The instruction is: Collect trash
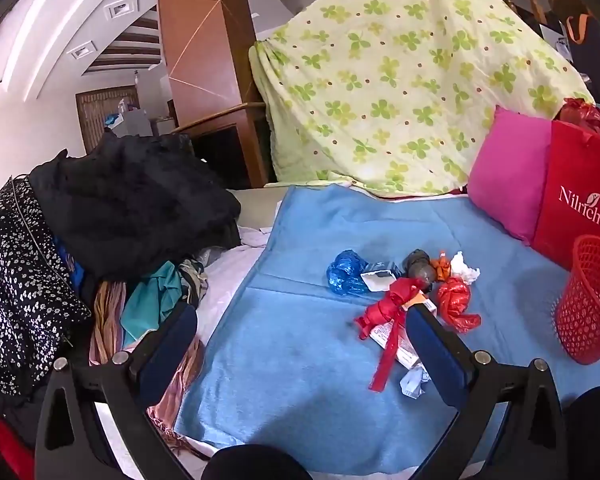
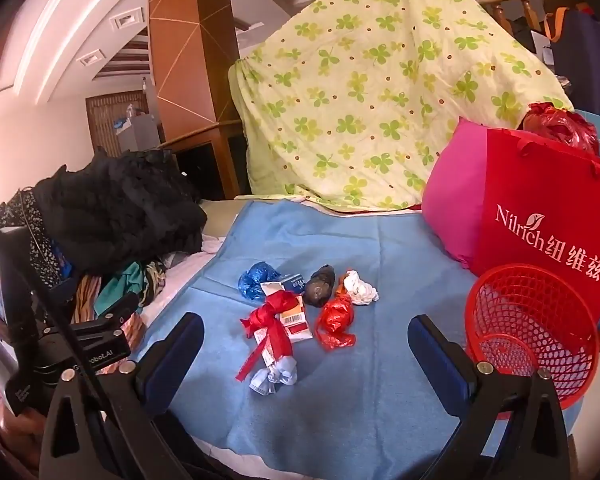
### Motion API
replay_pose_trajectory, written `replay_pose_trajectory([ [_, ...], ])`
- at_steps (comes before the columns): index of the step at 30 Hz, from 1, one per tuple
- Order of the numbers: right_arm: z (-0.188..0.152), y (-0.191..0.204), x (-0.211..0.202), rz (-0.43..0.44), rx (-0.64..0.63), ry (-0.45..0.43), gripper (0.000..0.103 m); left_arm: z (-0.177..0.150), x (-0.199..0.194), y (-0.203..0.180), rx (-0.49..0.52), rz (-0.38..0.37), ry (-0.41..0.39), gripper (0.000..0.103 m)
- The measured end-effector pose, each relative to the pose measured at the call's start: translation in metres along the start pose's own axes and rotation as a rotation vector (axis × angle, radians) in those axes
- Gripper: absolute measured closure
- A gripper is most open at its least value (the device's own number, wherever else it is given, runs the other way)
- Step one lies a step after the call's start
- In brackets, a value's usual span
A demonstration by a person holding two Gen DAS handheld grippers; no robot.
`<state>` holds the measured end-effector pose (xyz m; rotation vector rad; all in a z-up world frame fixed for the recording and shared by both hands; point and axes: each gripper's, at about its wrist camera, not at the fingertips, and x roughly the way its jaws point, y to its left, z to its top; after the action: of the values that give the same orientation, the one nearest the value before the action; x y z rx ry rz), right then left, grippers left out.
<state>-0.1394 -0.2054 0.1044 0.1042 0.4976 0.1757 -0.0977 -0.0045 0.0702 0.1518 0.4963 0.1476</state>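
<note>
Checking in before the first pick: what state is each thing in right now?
Left gripper: open, holding nothing.
Right gripper: open, holding nothing.
Red basket: upright, looks empty.
Red shopping bag: upright, stuffed with red plastic.
Red plastic wad: crumpled, on the blue blanket.
Blue plastic wad: crumpled, on the blanket.
White paper wad: crumpled, on the blanket.

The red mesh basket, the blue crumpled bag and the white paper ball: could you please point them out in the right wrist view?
red mesh basket (image 2: 496, 304): right wrist view, left rim.
blue crumpled bag (image 2: 254, 280): right wrist view, middle of the bundle.
white paper ball (image 2: 362, 289): right wrist view, its centre.
</note>
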Motion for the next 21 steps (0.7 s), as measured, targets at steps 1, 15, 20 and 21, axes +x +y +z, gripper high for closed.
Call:
replay_pose_trajectory([
  [1,0.001,-0.001,0.0,-0.002,-0.004,0.001,0.0,-0.001,0.0,-0.001,0.002,-0.001,0.002,0.0],
  [15,0.003,-0.004,-0.006,0.007,0.0,-0.053,0.0,-0.006,0.008,-0.01,0.038,-0.013,0.026,0.0],
  [20,0.001,-0.012,-0.006,0.004,0.013,-0.076,0.0,-0.008,0.01,-0.015,0.052,-0.013,0.037,0.0],
  [21,0.001,-0.014,-0.006,0.0,0.015,-0.074,0.0,-0.009,0.011,-0.016,0.054,-0.013,0.039,0.0],
])
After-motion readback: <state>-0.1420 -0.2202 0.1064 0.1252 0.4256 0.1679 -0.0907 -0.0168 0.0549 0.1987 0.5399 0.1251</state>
